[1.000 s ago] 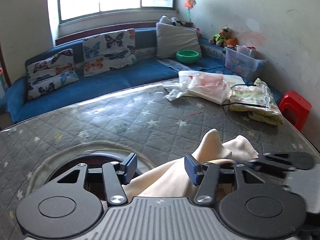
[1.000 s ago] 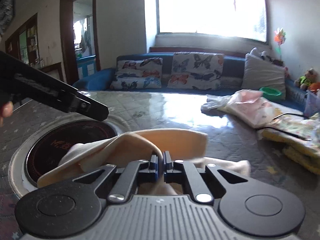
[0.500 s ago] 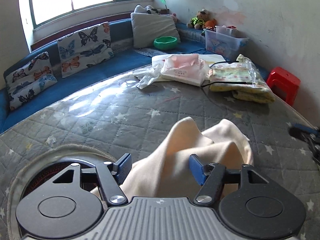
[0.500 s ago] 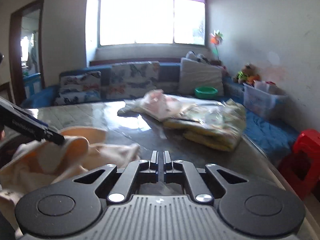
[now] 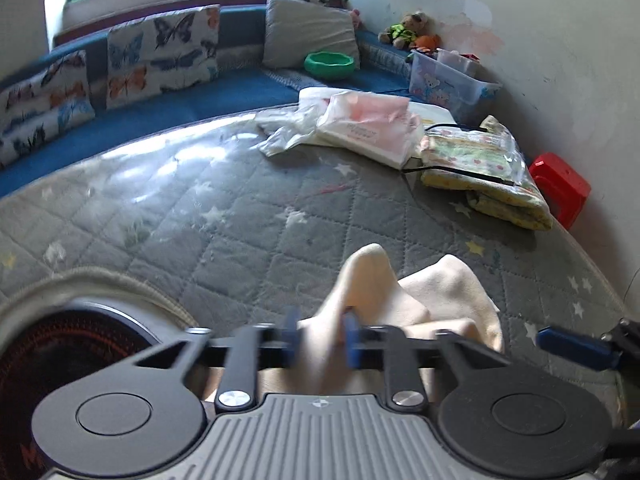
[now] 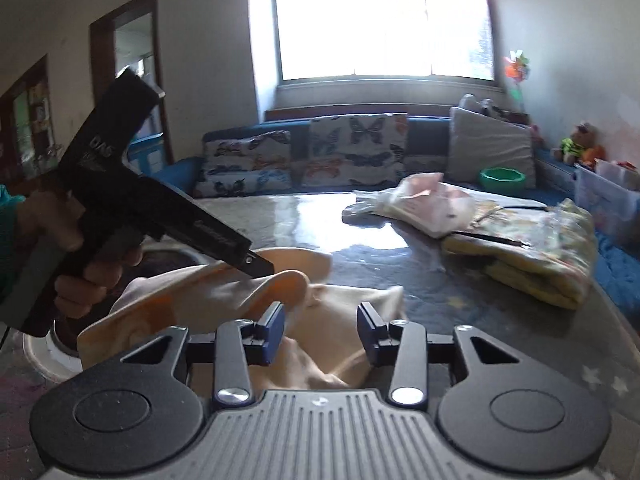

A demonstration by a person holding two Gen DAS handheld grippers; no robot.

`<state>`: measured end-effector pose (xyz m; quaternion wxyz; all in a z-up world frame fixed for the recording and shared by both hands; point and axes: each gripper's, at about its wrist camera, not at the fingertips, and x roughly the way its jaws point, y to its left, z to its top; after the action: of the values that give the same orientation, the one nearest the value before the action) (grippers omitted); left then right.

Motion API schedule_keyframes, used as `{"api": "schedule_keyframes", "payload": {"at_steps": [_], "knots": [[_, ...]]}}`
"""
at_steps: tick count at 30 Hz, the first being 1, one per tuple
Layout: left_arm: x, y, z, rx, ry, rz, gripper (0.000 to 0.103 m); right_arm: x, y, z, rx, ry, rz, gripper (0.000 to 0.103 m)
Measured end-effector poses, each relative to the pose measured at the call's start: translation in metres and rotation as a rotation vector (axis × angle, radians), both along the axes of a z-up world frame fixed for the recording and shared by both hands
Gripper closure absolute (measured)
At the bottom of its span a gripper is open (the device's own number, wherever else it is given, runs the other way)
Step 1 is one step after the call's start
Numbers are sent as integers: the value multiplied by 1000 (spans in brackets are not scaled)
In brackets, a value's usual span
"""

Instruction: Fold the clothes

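A cream garment [image 5: 420, 300] lies bunched on the grey quilted table [image 5: 248, 216]. My left gripper [image 5: 320, 338] is closing on a raised fold of it; its blue pads are blurred and press the cloth from both sides. In the right wrist view the left gripper [image 6: 260, 268] bites the cream garment [image 6: 328, 320] near its top fold. My right gripper [image 6: 320, 330] is open, its pads either side of the cloth without holding it. One of its blue fingers [image 5: 572, 346] shows at the right edge of the left wrist view.
A round induction cooktop [image 5: 60, 352] sits in the table at the left. Bagged clothes [image 5: 368, 120] and a folded yellow bundle [image 5: 480, 168] lie at the far right. A blue sofa [image 5: 160, 92], a plastic bin [image 5: 452, 76] and a red stool [image 5: 560, 184] stand beyond.
My left gripper has narrowed from wide open onto the cloth's fold. My right gripper, shut before, has opened and swung back over the garment.
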<state>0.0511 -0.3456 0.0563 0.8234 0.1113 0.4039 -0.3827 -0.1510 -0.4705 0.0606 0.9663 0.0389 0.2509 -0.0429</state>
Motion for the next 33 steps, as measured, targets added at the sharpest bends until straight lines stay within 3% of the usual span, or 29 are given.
{"api": "schedule_keyframes", "payload": {"at_steps": [7, 8, 10, 13, 22, 33], "knots": [[2, 31, 8, -43, -33, 75, 97, 44, 8, -19, -38, 80, 27, 66], [2, 37, 12, -51, -46, 94, 97, 48, 8, -21, -36, 88, 27, 68], [0, 51, 21, -68, -78, 137, 97, 50, 10, -24, -26, 88, 34, 91], [-5, 80, 33, -100, -132, 199, 97, 42, 11, -19, -40, 44, 5, 97], [-20, 184, 51, -167, -209, 411, 97, -15, -8, 15, -178, -84, -171, 99], [-66, 285, 58, -215, -229, 594, 98, -85, -45, 18, -271, -49, -378, 100]]}}
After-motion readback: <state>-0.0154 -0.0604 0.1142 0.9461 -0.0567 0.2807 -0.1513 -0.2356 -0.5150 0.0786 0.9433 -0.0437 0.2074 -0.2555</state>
